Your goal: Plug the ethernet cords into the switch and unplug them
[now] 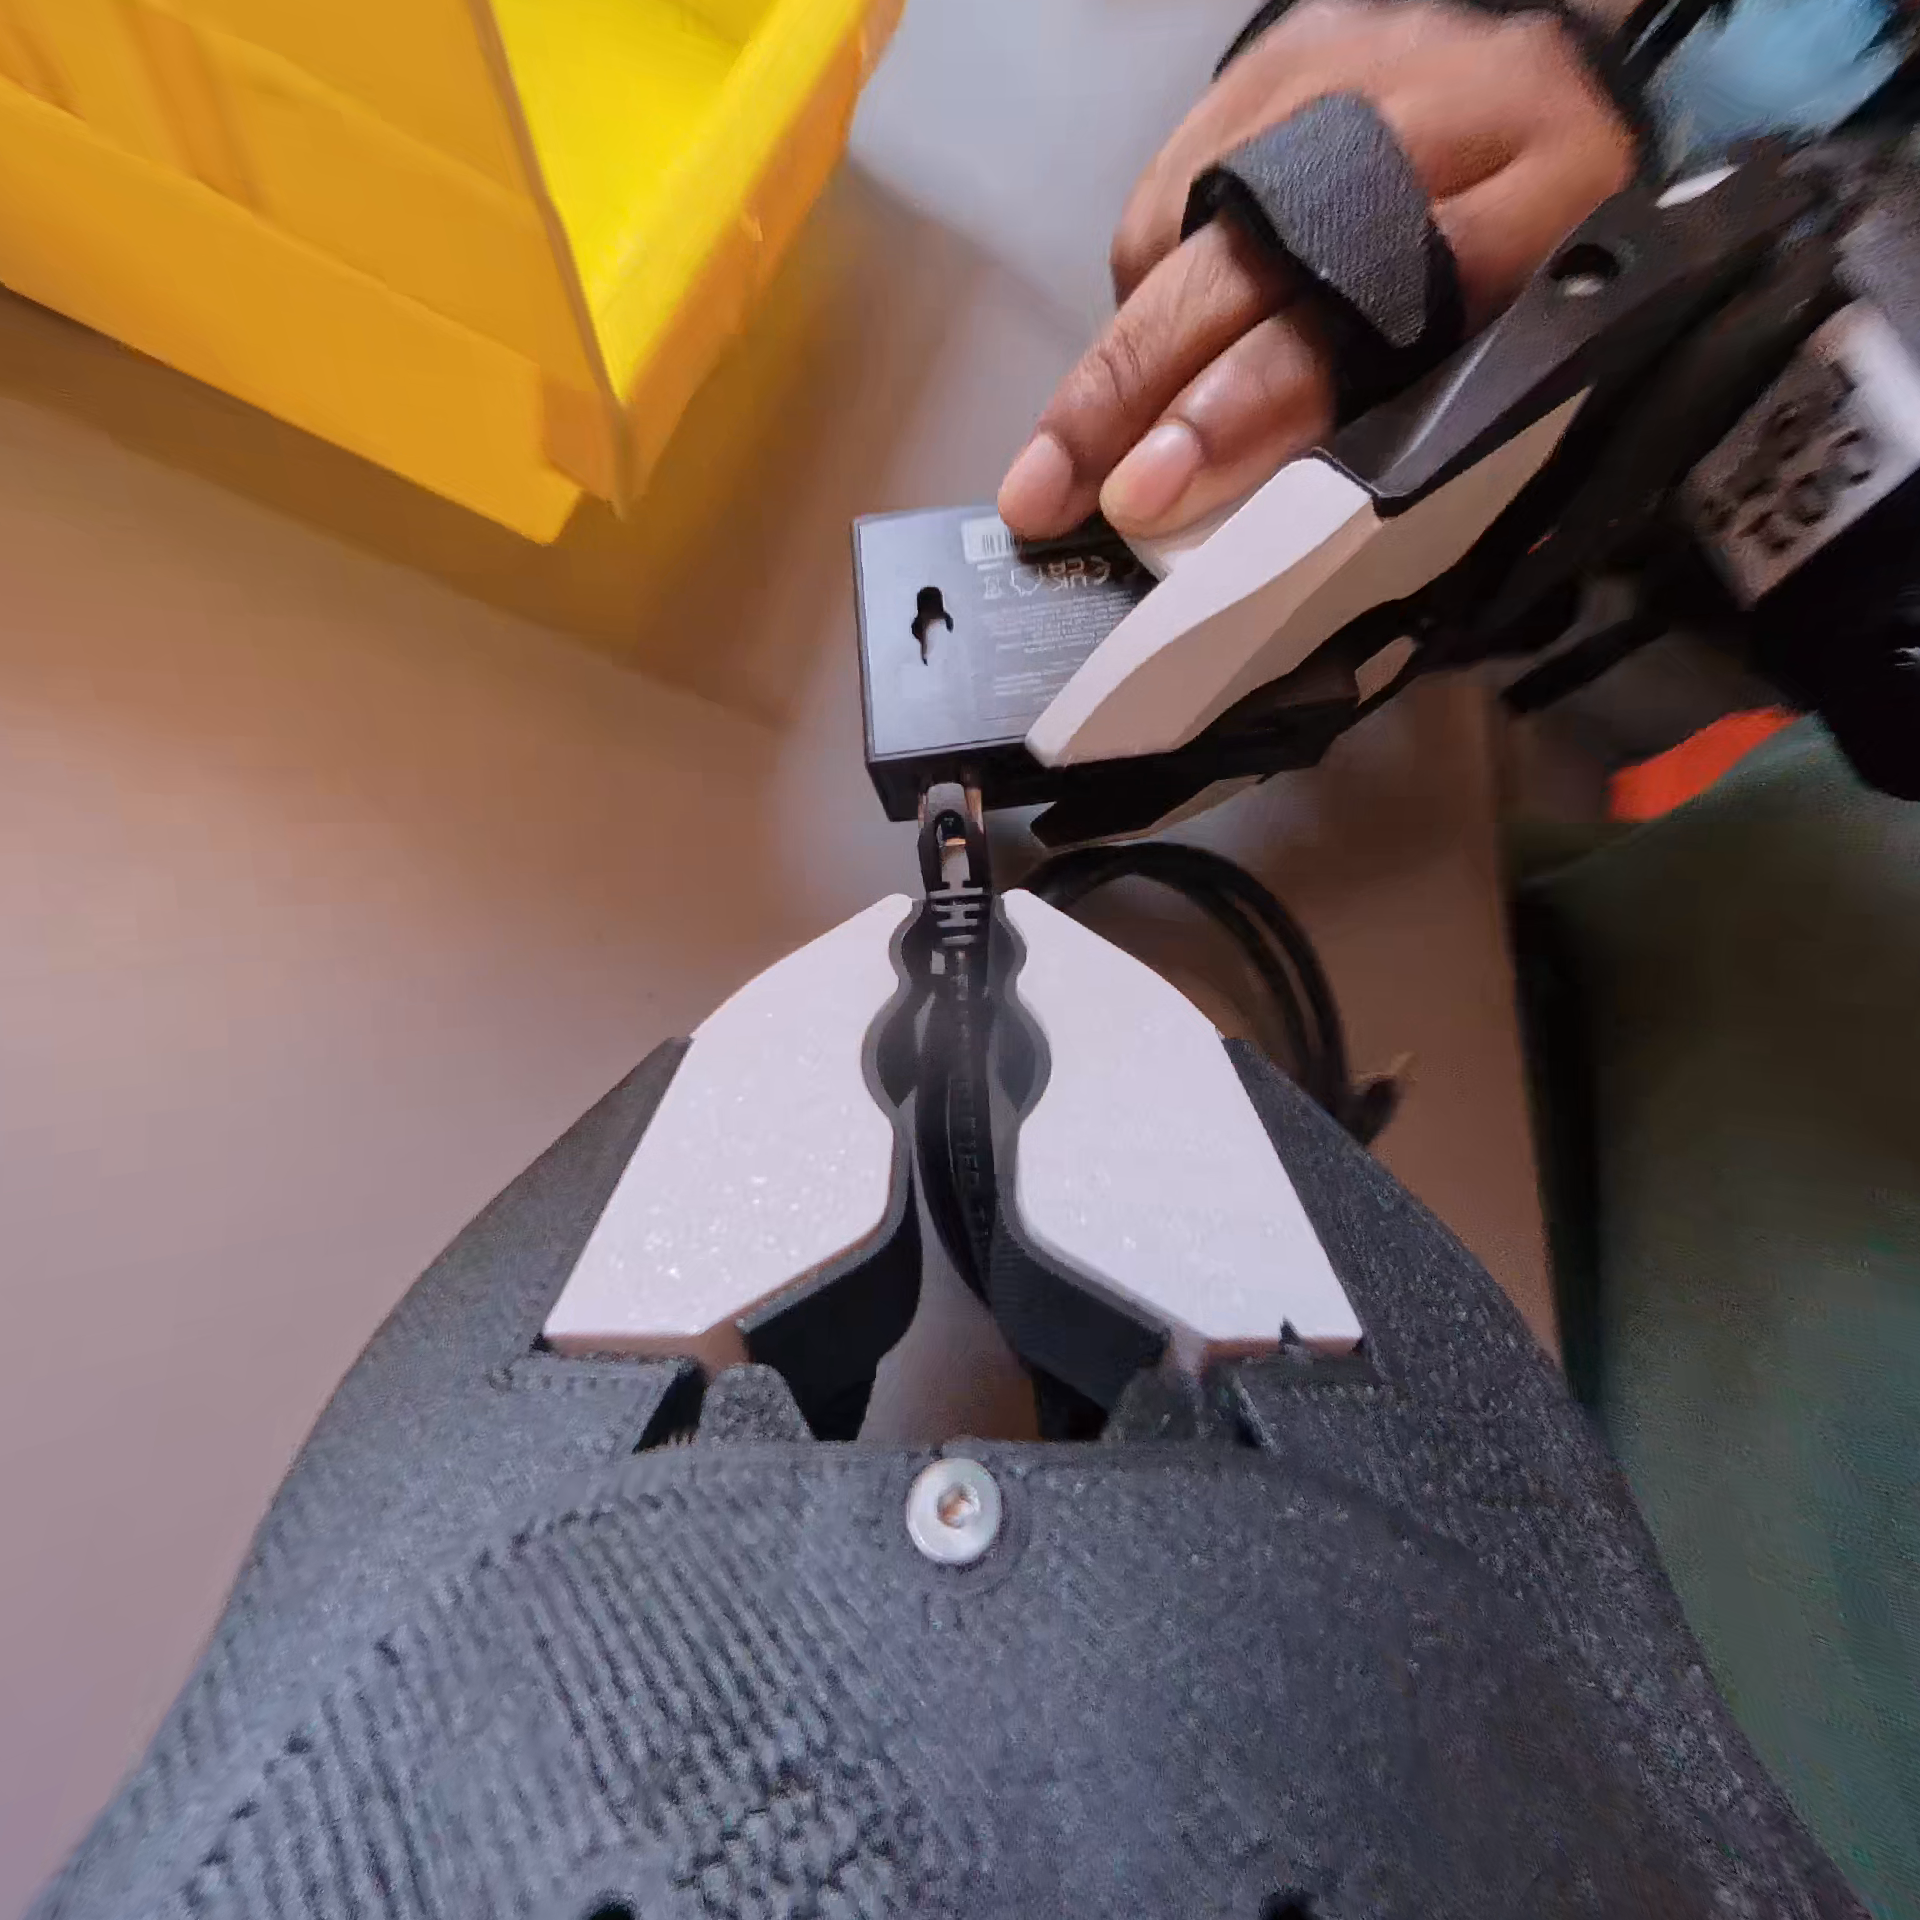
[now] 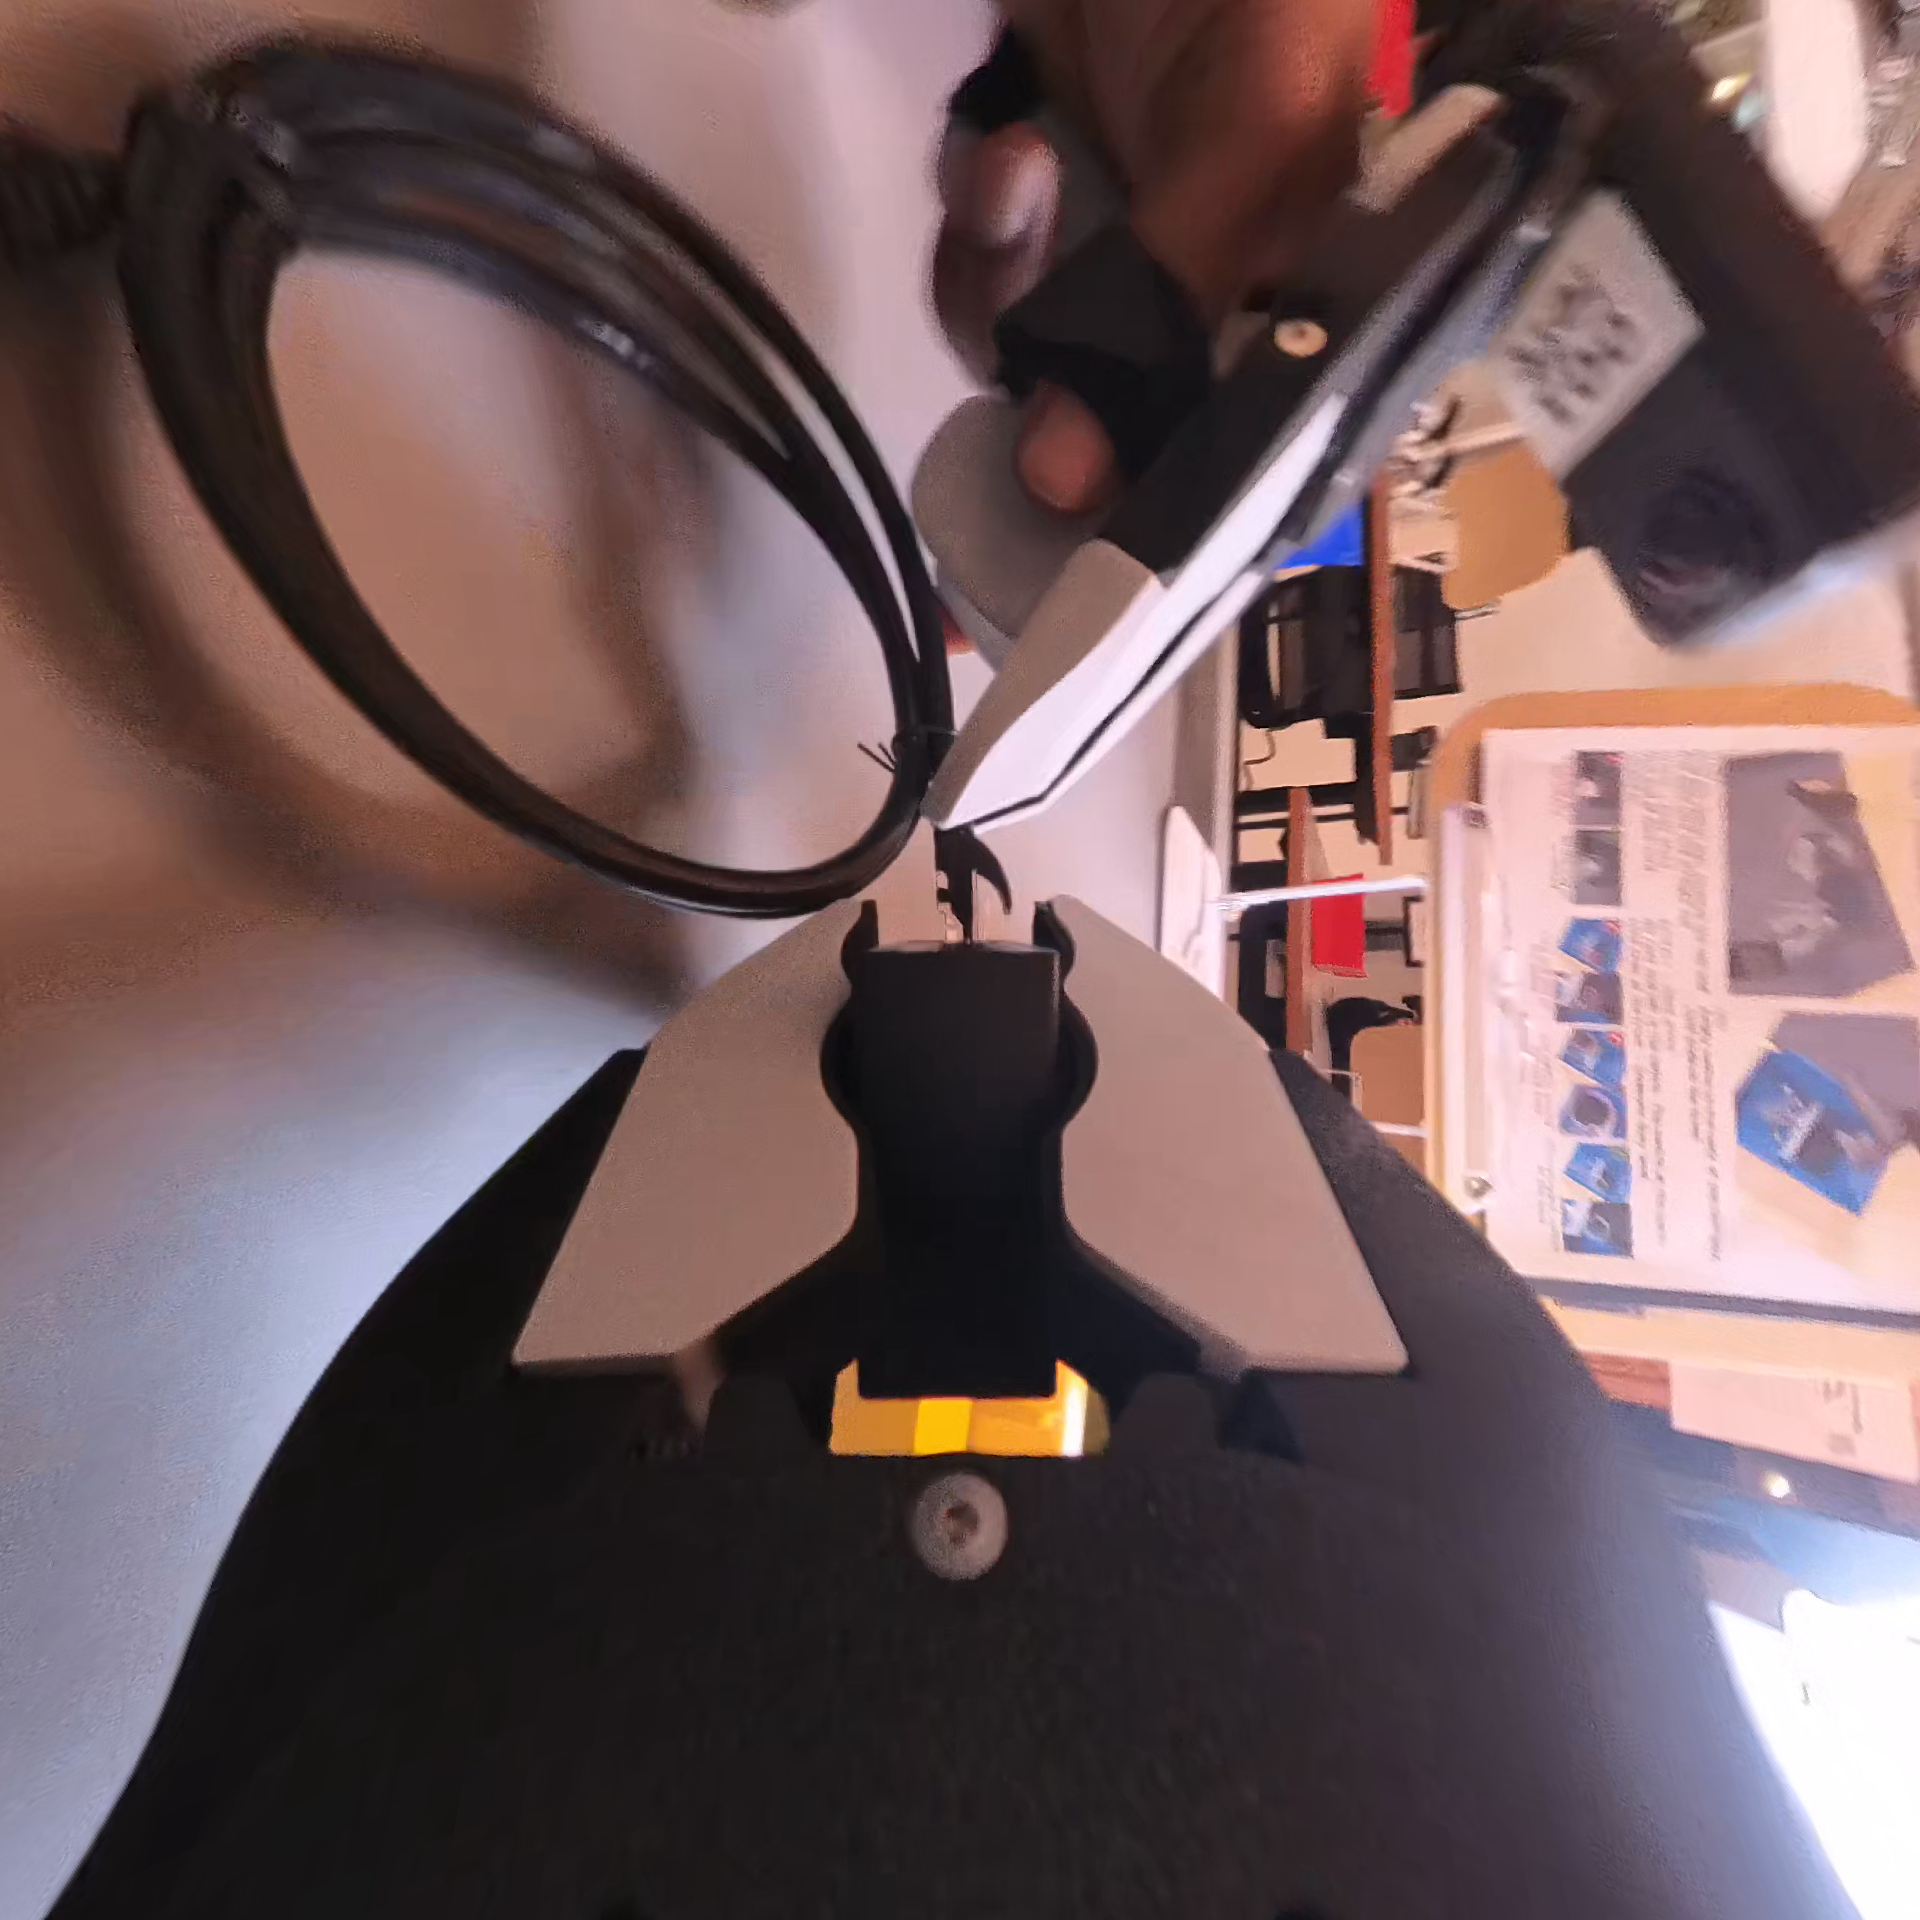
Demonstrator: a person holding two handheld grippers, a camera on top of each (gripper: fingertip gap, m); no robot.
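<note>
The black switch [image 1: 935, 644] is held off the table, underside towards me, with my right gripper [image 1: 1039, 784] shut on it. My left gripper [image 1: 958, 899] is shut on a black ethernet cord [image 1: 961, 1091] just behind its plug [image 1: 951, 821]. The plug's tip sits in a port at the switch's left end. In the right wrist view my right gripper [image 2: 956, 935] clamps the switch [image 2: 956, 1091]. The plug [image 2: 971, 883] sticks out ahead, with the left gripper [image 2: 945, 821] pinching it. The rest of the cord hangs in a tied coil [image 2: 229, 436].
A yellow plastic bin [image 1: 312, 260] stands on the beige table [image 1: 312, 935] at the far left. The cord coil [image 1: 1247, 914] hangs under the switch. A person's hand [image 1: 1247, 312] holds the right gripper. A board with printed sheets [image 2: 1662, 987] is behind.
</note>
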